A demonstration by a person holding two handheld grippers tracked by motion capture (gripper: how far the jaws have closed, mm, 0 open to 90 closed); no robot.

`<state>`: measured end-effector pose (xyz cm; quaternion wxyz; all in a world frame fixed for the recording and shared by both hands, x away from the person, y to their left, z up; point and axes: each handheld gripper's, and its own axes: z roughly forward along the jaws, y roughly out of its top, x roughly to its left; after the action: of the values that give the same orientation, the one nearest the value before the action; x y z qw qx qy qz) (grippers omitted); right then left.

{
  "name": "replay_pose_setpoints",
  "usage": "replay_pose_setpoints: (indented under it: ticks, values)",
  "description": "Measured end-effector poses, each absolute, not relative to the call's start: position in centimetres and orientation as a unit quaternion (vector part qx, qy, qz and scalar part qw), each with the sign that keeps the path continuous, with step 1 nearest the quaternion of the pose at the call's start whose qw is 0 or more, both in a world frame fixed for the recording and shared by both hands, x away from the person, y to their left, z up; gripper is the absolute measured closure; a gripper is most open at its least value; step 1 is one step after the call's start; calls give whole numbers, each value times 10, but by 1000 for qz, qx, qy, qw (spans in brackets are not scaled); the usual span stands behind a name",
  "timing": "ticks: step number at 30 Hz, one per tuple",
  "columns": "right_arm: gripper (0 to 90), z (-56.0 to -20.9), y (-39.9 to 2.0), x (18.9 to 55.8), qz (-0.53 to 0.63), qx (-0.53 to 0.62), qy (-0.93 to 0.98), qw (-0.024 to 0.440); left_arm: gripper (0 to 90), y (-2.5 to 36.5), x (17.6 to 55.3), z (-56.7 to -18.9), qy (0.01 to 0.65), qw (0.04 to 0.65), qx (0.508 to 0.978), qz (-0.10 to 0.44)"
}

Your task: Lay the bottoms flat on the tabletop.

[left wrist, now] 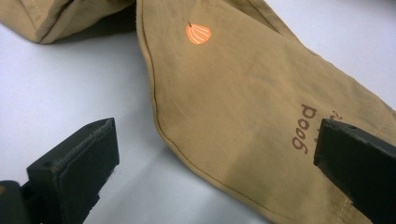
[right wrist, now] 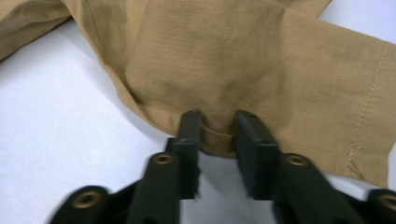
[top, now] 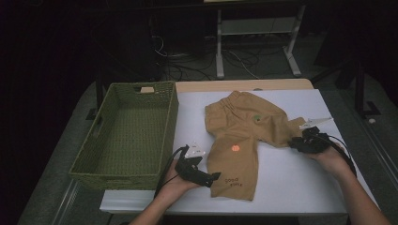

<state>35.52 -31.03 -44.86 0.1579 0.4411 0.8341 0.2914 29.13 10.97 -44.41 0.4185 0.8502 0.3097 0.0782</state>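
Because the tan shorts (top: 244,136) spread on the counter (top: 291,178) are light, limp cloth, hems grip best: the right tool (right wrist: 218,128) pinches a leg's edge, the left tool (left wrist: 212,154) gapes released.

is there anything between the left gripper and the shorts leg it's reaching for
Nothing visible. The left gripper has its jaws wide open around the hem end of the shorts, with bare table under one jaw. The right gripper pinches a fold of the other leg.

High view overhead; gripper views close; share trousers (top: 244,136).
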Motion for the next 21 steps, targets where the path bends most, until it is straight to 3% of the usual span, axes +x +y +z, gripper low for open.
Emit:
replay_pose_setpoints:
  ticks: [6, 21]
  values:
    - [874, -449, -314, 357, 291, 447, 831, 157, 0, 109, 291, -444, 309, 418, 851, 79]
    - [880, -433, -309, 350, 315, 434, 832, 140, 1, 110, 291, -443, 309, 419, 850, 79]
